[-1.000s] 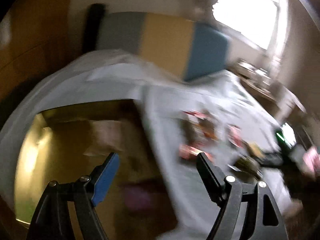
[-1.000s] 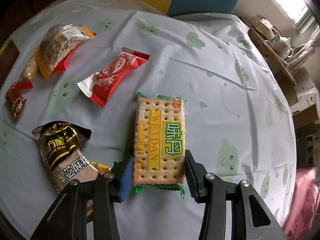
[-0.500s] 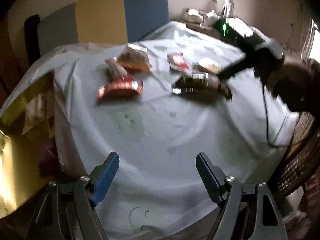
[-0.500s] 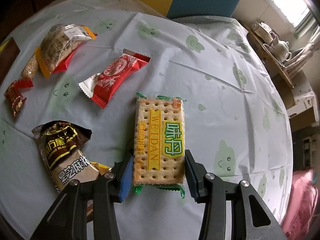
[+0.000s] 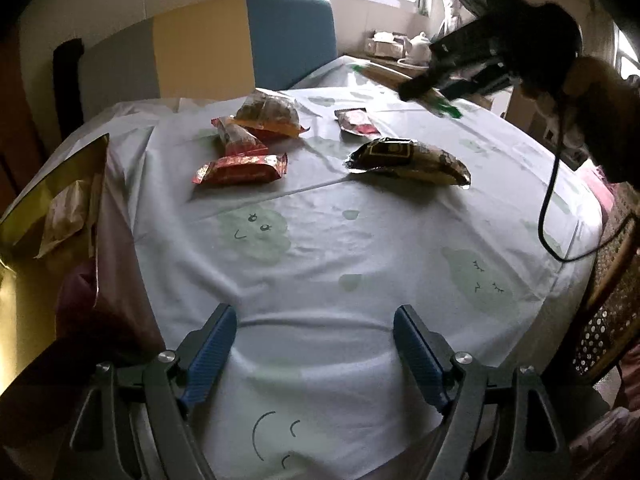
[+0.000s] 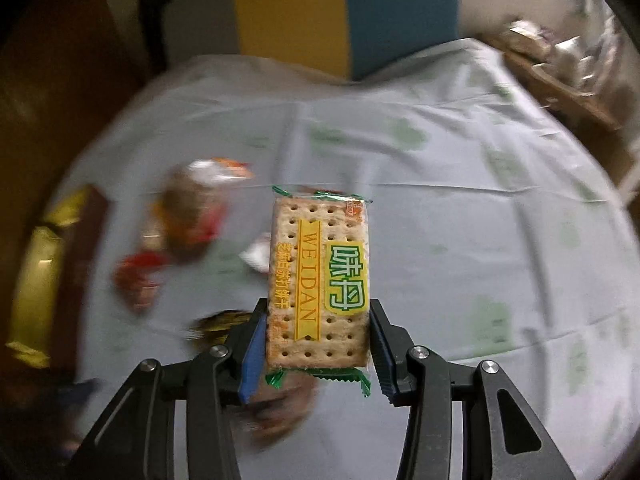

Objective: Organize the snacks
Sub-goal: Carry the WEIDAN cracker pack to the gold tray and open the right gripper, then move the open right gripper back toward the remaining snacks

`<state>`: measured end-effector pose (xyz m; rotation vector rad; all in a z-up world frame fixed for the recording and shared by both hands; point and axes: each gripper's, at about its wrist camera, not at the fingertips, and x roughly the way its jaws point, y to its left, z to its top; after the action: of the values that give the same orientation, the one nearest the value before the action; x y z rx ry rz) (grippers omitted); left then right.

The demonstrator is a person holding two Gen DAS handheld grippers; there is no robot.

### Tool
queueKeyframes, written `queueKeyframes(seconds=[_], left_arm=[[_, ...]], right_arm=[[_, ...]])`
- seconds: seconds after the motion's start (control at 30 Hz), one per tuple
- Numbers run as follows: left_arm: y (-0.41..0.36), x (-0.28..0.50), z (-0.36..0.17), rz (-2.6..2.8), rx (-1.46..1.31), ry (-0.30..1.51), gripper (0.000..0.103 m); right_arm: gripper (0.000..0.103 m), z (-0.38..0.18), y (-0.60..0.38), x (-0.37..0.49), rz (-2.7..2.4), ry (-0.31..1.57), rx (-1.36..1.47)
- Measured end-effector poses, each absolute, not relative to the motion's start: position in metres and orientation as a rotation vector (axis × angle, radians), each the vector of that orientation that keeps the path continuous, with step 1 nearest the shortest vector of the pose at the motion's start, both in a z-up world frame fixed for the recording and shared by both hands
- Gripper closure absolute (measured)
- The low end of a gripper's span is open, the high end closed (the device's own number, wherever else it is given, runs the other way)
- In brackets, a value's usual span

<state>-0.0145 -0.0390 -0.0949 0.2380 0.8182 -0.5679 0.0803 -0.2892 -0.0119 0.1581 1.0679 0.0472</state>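
Since a second ago we have lifted the cracker pack (image 6: 318, 280) off the pale blue cloth (image 5: 320, 248), the right gripper (image 6: 318, 344) clamped on its near end, while our left gripper (image 5: 314, 354), jaws apart and empty, hangs over the near cloth, snacks (image 5: 244, 168) lying far left.

Several snack packets (image 5: 240, 168) are lying toward the far side of the table (image 5: 320, 264), with a larger pouch (image 5: 408, 160) sitting to their right. A box (image 5: 44, 220) is standing at the table's left edge, chairs (image 5: 224, 48) behind.
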Motion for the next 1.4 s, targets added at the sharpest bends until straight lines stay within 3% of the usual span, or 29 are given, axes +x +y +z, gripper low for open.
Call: queueKeyframes(seconds=[0.43,0.63,0.7,0.87,1.1,1.4], left_arm=[[-0.034,-0.017,-0.096,-0.593,0.211,0.786,0.021],[-0.032,-0.019,-0.096,-0.602,0.201,0.777,0.021],[-0.032,-0.019,-0.096,-0.605,0.2,0.778,0.021],[-0.032,-0.018,-0.097,-0.602,0.203,0.774,0.021],[-0.035,-0.018,-0.096,-0.591,0.214,0.779,0.021],[-0.039,-0.017,-0.096,-0.572,0.224,0.798,0.021]], right_arm=[[0.056,0.037,-0.087,0.094,0.666,1.103,-0.022],[0.055,0.032,-0.008,0.105,0.785,1.139,-0.158],[0.051,0.024,0.004,0.112,0.787,1.158,-0.165],[0.042,0.017,-0.001,0.114,0.747,1.166,-0.123],[0.04,0.029,-0.059,0.095,0.687,1.119,-0.063],[0.023,0.029,-0.169,0.072,0.476,1.095,0.031]])
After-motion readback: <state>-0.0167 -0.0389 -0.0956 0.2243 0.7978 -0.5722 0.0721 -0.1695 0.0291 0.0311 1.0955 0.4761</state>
